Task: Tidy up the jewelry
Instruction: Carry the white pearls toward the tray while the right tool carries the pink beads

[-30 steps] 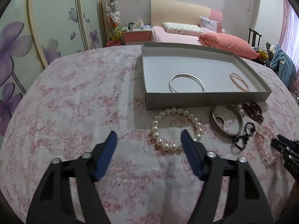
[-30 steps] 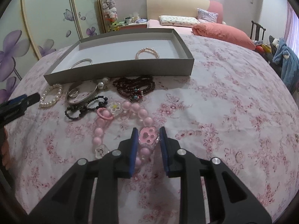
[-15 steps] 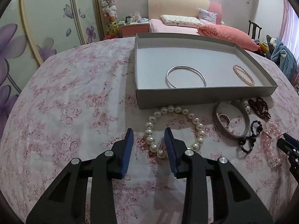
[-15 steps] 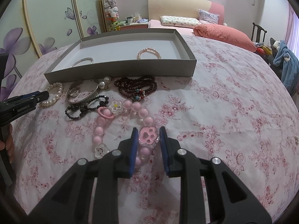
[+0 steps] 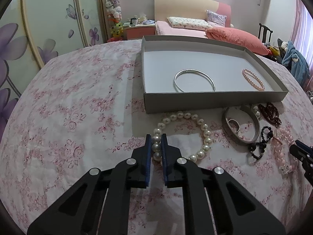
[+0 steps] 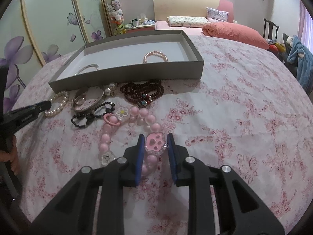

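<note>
A white pearl bracelet (image 5: 203,135) lies on the flowered cloth just in front of the grey tray (image 5: 215,101). My left gripper (image 5: 156,137) is shut on its left side, with pearls pressed between the blue pads. A pink bead bracelet (image 6: 109,125) lies to the right of it. My right gripper (image 6: 155,137) is shut on that bracelet's pink paw charm (image 6: 155,143). Both bracelets still rest on the cloth. Inside the tray lie a thin silver bangle (image 5: 193,80) and a small pink pearl bracelet (image 5: 253,79).
Between the two grippers lie a wide silver bangle (image 5: 242,125) with a ring inside, a black bead bracelet (image 5: 260,146) and a dark red bead strand (image 6: 142,92). A bed with pillows (image 5: 234,35) stands behind the table. Part of a hand (image 6: 11,156) shows at the left edge.
The left gripper's jaws have come together from wide apart onto the pearl bracelet. The right gripper has kept its hold on the paw charm and has not moved.
</note>
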